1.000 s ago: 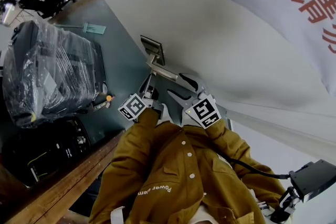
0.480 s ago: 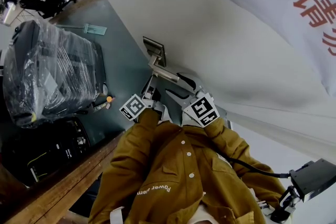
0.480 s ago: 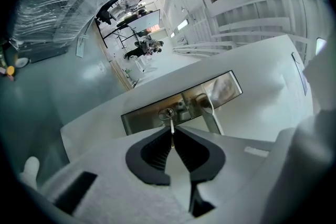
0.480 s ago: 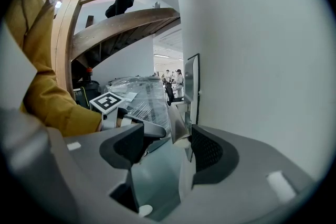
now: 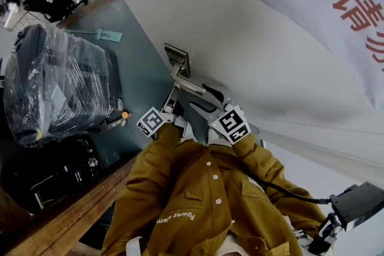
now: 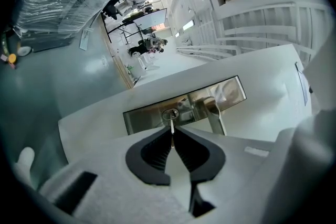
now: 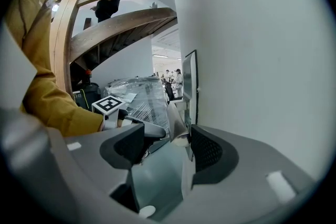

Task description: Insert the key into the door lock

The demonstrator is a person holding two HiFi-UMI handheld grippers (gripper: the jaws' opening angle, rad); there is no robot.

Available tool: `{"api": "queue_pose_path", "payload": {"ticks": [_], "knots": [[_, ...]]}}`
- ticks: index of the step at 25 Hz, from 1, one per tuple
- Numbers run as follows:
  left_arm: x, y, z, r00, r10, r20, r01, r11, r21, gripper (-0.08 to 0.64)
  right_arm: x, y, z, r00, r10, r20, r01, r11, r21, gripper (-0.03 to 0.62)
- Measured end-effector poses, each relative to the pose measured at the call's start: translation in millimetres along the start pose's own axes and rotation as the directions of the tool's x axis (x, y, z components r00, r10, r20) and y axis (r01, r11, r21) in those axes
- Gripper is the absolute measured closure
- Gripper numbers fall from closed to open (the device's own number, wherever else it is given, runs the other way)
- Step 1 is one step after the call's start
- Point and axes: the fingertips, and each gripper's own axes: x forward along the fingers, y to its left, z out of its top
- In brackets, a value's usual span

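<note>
Two grippers at the lock, left to right as seen in the head view.

Left gripper (image 6: 171, 136): jaws pressed together on the key (image 6: 171, 124), pinching its thin blade edge-on between the dark pads; the blade sticks out ahead of the tips, straight at the lock plate (image 6: 144, 115); its end meets the round keyhole (image 6: 170, 114) on that plate. My reading: the tip is at the mouth of the cylinder and possibly just inside; how deep, I cannot tell, since a short length of blade shows between pads and keyhole.

Handle (image 6: 216, 113): silvery lever on the same plate, just to the right of the keyhole.

Right gripper (image 7: 167, 144): jaws spread, nothing pinched; the free end of the lever stands between them, nearer the right-hand pad; contact I cannot confirm. White door (image 7: 252, 60) fills the far right.

Done, by my judgement: key picked up, carried, lined up with the slot. Left: push the blade fully home.
</note>
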Motion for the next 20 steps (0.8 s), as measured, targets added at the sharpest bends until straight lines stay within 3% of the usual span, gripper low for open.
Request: {"api": "queue_pose_path", "payload": {"ticks": [3,9,10,12,20], "knots": [[0,-10,0,0.999,-0.034,0.002,0.034,0.999,-0.026,0.538,0,0,0,1.0,0.0,-0.001,0.0,1.0,0.002,0.308],[-3,1,5,0.999,0.001,-0.04,0.002,0.998,0.055,0.538,3,0,1,1.0,0.002,-0.002,-0.002,1.0,0.004,0.308],[-3,0,5,0.999,-0.007,-0.043,0.009,0.999,0.045,0.538,3,0,1,1.0,0.003,-0.001,-0.003,1.0,0.006,0.308],[-1,-8,2,0.998,-0.06,-0.034,0.059,0.997,-0.043,0.538,3,1,2,1.0,0.004,-0.001,-0.004,1.0,0.008,0.308],[2,-23,-1,0.992,-0.126,-0.031,0.12,0.983,-0.138,0.538,5,0,2,1.0,0.004,-0.003,-0.004,1.0,0.01,0.31]]}}
